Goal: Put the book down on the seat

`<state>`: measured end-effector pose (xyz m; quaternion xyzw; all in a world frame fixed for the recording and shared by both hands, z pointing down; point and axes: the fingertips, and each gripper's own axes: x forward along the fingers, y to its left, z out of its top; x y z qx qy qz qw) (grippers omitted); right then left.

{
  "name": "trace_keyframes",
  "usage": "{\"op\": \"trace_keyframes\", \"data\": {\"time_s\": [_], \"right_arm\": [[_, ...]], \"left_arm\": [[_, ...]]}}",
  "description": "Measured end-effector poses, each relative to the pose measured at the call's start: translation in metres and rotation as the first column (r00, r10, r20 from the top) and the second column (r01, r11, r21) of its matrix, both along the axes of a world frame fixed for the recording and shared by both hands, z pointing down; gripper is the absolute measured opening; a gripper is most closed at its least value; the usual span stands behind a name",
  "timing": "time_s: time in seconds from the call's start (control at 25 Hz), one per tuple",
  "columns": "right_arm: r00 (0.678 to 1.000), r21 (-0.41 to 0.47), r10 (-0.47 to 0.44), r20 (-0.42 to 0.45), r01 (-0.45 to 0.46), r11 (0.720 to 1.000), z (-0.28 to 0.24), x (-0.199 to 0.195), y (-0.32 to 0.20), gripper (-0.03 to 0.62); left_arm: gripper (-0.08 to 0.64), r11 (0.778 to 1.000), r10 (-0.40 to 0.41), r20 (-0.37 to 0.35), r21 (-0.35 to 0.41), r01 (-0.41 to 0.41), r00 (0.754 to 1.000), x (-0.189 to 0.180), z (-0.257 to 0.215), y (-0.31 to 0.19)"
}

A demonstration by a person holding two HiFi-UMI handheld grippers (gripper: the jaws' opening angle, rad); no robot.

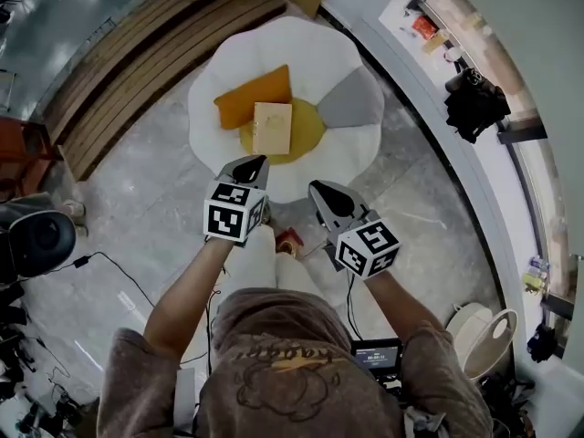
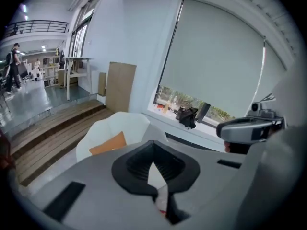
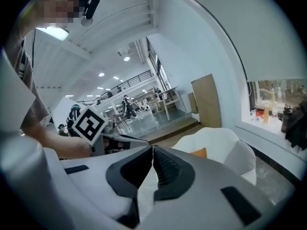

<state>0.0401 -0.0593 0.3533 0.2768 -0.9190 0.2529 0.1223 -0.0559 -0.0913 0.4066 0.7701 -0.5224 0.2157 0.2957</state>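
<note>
Since both grippers hang short of the chair with nothing in them, the placing looks done. At left, the left gripper (image 1: 252, 166) has its jaws pressed together, empty. Past it, the book (image 1: 273, 128) lies on the yellow seat (image 1: 308, 130) of the white chair (image 1: 351, 158). Its upper left edge touches or overlaps the orange cushion (image 1: 251, 94); which of the two cannot be told. At right, the right gripper (image 1: 323, 190) is likewise closed on nothing. The risk looks small. If the book rests partly on the cushion, it may sit tilted and slide toward the seat's front. A gripper swung forward could also knock it off.
</note>
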Motion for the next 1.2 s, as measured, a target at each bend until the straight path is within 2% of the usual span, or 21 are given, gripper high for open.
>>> {"op": "trace_keyframes", "data": {"time_s": [0.16, 0.32, 0.56, 0.76, 1.0, 1.2], "right_arm": [[0.999, 0.048, -0.039, 0.017, 0.038, 0.998, -0.051, 0.003, 0.035, 0.021], [0.999, 0.087, -0.035, 0.042, 0.032, 0.996, -0.099, 0.006, 0.066, 0.021], [0.995, 0.218, -0.066, 0.076, 0.048, 0.975, -0.165, -0.003, 0.104, 0.021], [0.989, 0.328, -0.114, 0.090, 0.079, 0.942, -0.189, -0.006, 0.127, 0.021], [0.984, 0.334, -0.099, 0.148, 0.044, 0.941, -0.197, 0.001, 0.132, 0.021], [0.980, 0.335, -0.090, 0.178, 0.026, 0.942, -0.204, 0.001, 0.135, 0.020]], "left_arm": [[0.005, 0.993, 0.034, 0.009, 0.111, -0.035, 0.999, 0.012, -0.073, 0.044], [0.006, 0.976, 0.082, -0.023, 0.206, -0.075, 0.996, 0.025, -0.137, 0.081], [0.005, 0.922, 0.186, -0.036, 0.351, -0.162, 0.982, 0.036, -0.207, 0.123], [0.005, 0.886, 0.265, -0.105, 0.418, -0.199, 0.959, 0.039, -0.222, 0.145], [0.005, 0.865, 0.282, -0.101, 0.456, -0.207, 0.954, 0.035, -0.225, 0.159], [0.005, 0.859, 0.296, -0.101, 0.463, -0.219, 0.950, 0.036, -0.227, 0.165]]}}
